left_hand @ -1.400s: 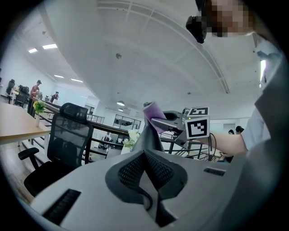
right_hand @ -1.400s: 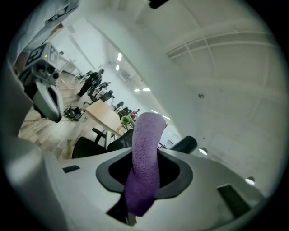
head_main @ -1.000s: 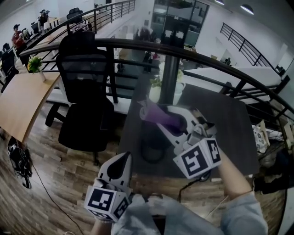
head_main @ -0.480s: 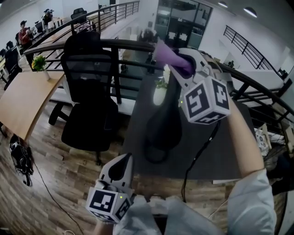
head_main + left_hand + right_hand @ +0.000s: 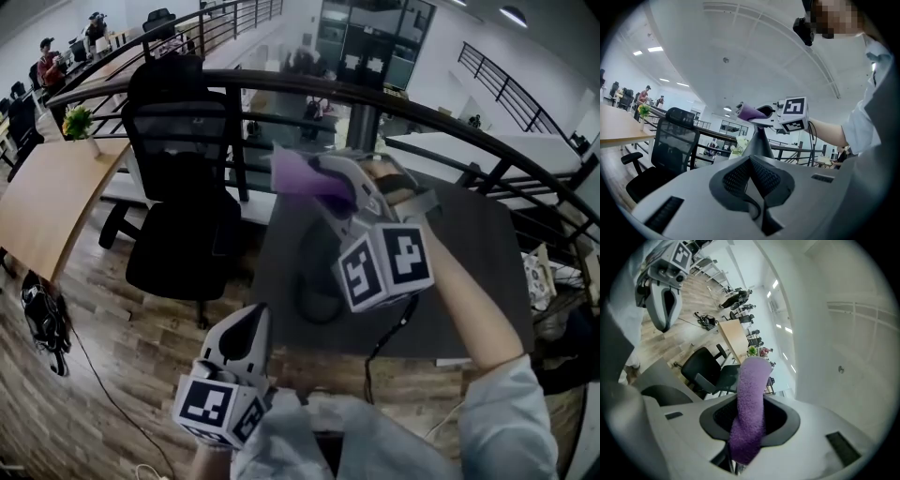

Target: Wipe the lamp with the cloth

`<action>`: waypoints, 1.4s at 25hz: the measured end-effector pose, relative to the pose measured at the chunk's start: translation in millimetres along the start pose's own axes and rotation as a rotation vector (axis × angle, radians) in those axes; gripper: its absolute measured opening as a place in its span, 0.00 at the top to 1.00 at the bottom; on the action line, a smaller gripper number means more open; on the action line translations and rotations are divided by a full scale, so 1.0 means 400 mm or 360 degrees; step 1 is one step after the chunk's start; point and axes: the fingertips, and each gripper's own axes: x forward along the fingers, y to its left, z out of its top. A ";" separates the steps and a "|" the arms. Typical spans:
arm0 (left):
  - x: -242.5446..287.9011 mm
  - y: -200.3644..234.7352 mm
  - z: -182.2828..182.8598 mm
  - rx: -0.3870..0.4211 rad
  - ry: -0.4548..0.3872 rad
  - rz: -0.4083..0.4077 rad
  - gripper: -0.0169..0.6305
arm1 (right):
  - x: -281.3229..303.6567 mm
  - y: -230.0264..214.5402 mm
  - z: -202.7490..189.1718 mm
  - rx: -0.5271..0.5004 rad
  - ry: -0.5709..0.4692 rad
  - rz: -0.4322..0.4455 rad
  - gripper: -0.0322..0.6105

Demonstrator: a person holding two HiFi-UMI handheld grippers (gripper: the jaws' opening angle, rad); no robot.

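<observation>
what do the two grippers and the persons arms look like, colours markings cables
The left gripper and right gripper are pale grey moulded plastic shells with dark ribbed jaw pads. Each carries a white cube with black square markers, left and right. A thin black cable trails from the right one. The person wears a light grey top; its right sleeve stops above the forearm.

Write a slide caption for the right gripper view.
Right gripper shut on the purple cloth, with an office chair beyond.
</observation>
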 end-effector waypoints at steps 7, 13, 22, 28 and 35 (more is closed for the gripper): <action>0.016 -0.003 -0.006 -0.0006 0.0004 -0.0021 0.96 | -0.054 0.193 0.047 0.0041 -0.0159 0.0147 0.76; 0.028 -0.009 -0.008 -0.0006 0.0015 -0.0026 0.95 | -0.113 0.312 0.047 0.0077 -0.0242 0.0245 0.76; 0.052 -0.036 -0.013 0.0013 0.0028 -0.0079 0.95 | -0.198 0.446 -0.003 0.0228 -0.0214 0.0405 0.76; 0.061 -0.056 -0.012 0.0037 0.0056 -0.0092 0.95 | -0.272 0.458 -0.078 0.0607 -0.0155 0.0416 0.76; 0.064 -0.068 -0.011 0.0052 0.0068 -0.0091 0.96 | -0.282 0.299 -0.294 0.1803 -0.0132 -0.0325 0.76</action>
